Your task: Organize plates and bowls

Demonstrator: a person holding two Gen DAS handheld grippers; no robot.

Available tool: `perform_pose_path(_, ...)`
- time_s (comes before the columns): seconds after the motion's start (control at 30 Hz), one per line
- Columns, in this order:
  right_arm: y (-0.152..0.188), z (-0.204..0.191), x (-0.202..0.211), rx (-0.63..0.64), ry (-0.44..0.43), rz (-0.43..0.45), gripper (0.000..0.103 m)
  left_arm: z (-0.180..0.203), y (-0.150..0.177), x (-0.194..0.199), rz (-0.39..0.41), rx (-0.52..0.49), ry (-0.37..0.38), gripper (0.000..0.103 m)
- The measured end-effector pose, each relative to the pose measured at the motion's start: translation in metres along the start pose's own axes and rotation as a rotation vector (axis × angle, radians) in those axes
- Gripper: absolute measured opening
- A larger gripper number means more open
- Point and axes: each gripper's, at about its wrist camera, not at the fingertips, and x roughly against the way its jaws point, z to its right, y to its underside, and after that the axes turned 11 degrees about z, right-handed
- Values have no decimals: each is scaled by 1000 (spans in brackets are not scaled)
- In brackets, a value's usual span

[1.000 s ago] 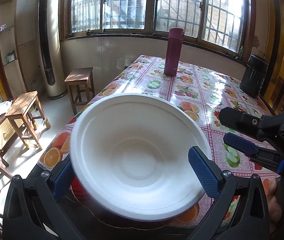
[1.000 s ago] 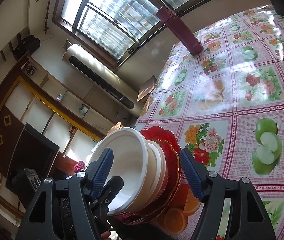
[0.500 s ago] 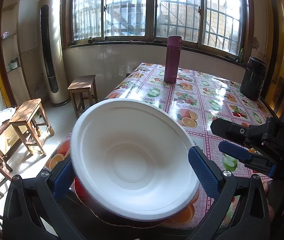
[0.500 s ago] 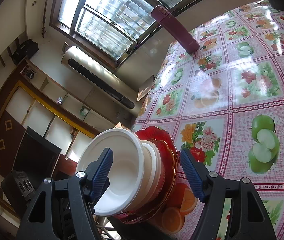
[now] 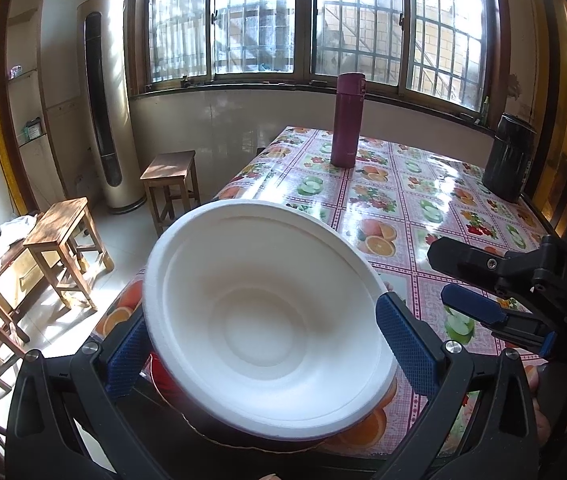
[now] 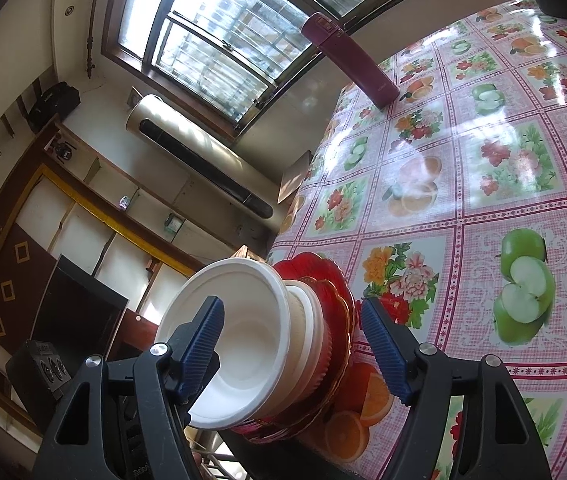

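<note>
The left gripper [image 5: 261, 346], jaws gripping the white bowl [image 5: 267, 320], has lifted it off the stack [image 6: 323, 344]; right gripper [image 6: 291, 344] jaws open.

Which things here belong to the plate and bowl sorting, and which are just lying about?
Part of the job:
- white bowl
- nested bowls beneath it
- red plate under the stack
- left gripper
- right gripper

Just lying about:
- maroon flask
- black canister
- wooden stools
- tower air conditioner
</note>
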Motion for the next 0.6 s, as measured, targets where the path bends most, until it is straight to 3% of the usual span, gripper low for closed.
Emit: perform_pose_path(0.6, 3, -8, 5, 24, -13, 2, 74, 0, -3, 10, 15, 1, -3, 103)
